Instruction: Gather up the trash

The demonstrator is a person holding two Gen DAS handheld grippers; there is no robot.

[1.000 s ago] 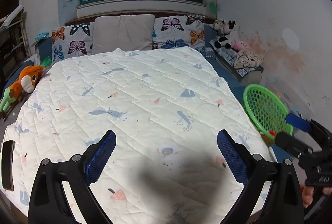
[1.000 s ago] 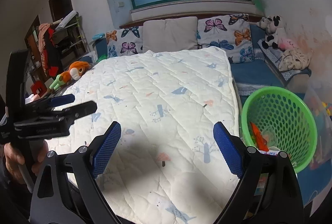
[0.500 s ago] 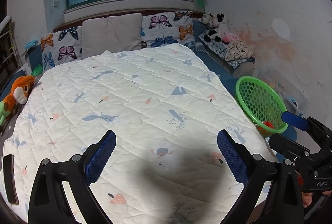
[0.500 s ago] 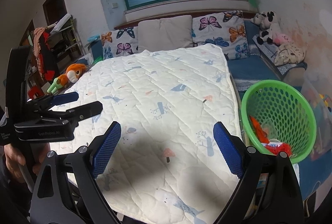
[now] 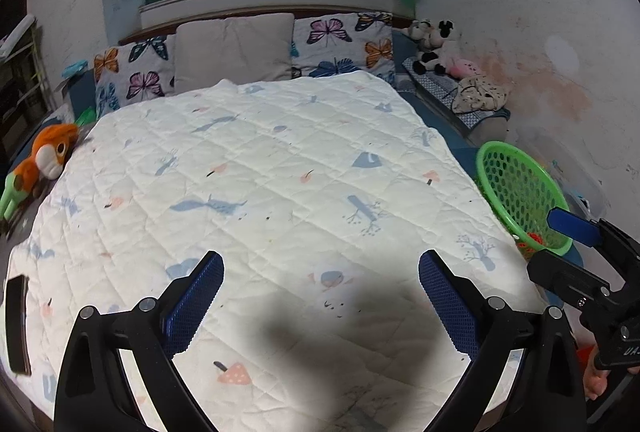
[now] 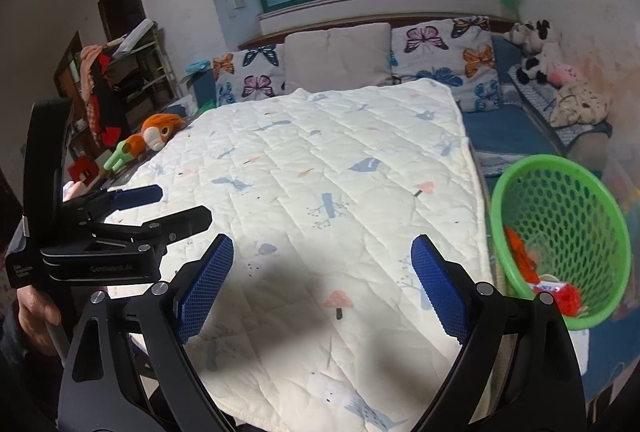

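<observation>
Both your grippers hover over the foot of the bed, fingers spread, nothing held.

Your left gripper [image 5: 320, 296] and right gripper [image 6: 322, 282] each show blue-padded fingers [image 5: 196, 302] wide apart w/ only the quilt [image 5: 260, 192] under them. The trash sits in the green mesh basket [image 6: 560, 232] on the floor just beside the bed's right edge: an orange wrapper [image 6: 520, 254], a red crumpled bit [image 6: 568, 298] and a small printed packet, all low in the basket, near your right gripper's right finger. From the left wrist view the basket [image 5: 516, 192] shows w/ red scraps inside. An orange plush toy [image 5: 50, 156] lies at the quilt's left edge; a dark flat object [image 5: 17, 324], can't tell what, lies on the near-left corner. Butterfly pillows [image 5: 340, 44] and a grey pillow [image 5: 234, 50] at the head.
</observation>
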